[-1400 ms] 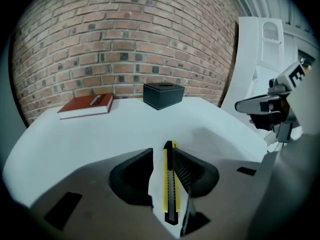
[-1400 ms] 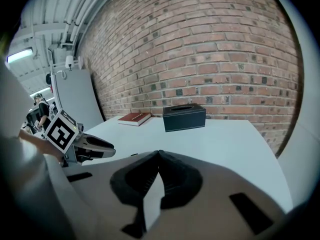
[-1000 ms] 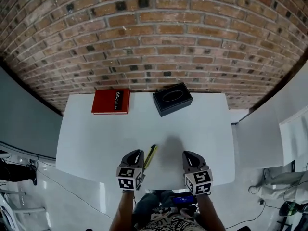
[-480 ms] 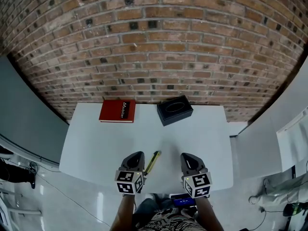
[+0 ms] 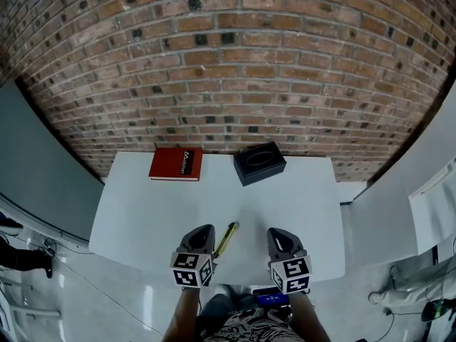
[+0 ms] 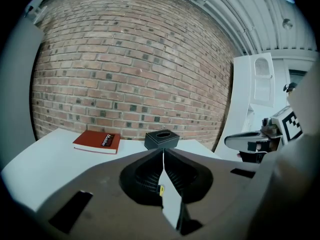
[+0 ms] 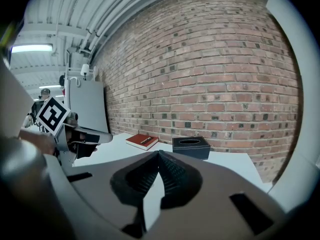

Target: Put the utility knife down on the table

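Observation:
The yellow and black utility knife point(image 5: 226, 239) lies on the white table point(image 5: 149, 212) near its front edge, just right of my left gripper point(image 5: 203, 231) and apart from it. The left gripper is shut with nothing in it. In the left gripper view its jaws meet at the tips point(image 6: 163, 152), and a small yellow bit of the knife point(image 6: 160, 189) shows through the gap lower down. My right gripper point(image 5: 277, 235) hovers over the front edge further right, also shut and empty, with its tips closed point(image 7: 159, 153).
A red book point(image 5: 176, 164) and a black tissue box point(image 5: 259, 162) sit at the table's back edge against the brick wall. White panels stand to the right of the table and a grey one to the left.
The view has shifted a little and both grippers sit slightly nearer the front edge. The knife stays on the table.

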Tool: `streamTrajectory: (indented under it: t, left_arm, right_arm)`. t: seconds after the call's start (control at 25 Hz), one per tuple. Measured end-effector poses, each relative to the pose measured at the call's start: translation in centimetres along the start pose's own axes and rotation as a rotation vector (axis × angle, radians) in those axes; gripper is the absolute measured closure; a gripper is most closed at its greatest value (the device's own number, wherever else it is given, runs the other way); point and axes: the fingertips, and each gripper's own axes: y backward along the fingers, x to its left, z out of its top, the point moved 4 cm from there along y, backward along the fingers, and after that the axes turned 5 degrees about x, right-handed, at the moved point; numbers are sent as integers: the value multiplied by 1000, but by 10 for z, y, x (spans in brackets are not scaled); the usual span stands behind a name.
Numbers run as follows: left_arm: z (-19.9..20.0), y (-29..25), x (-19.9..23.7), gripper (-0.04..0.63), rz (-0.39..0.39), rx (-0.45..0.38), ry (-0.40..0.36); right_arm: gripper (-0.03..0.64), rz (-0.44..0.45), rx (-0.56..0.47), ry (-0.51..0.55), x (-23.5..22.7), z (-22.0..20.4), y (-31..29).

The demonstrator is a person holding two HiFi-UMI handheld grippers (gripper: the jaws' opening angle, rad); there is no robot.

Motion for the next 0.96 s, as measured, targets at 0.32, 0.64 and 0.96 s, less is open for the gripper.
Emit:
streamTrajectory:
  t: [0.32, 0.64, 0.96]
  left_arm:
    - [-3, 1, 0, 575, 4, 3, 3]
    - [2, 3, 3, 575, 12, -3, 4]
    - [4, 4, 10, 575, 23, -8, 8]
  right_arm:
    - [617, 2, -4, -2, -1, -2, 2]
    - [617, 0, -6, -2, -3, 1, 2]
    - [617, 3, -10, 7, -3, 5, -4]
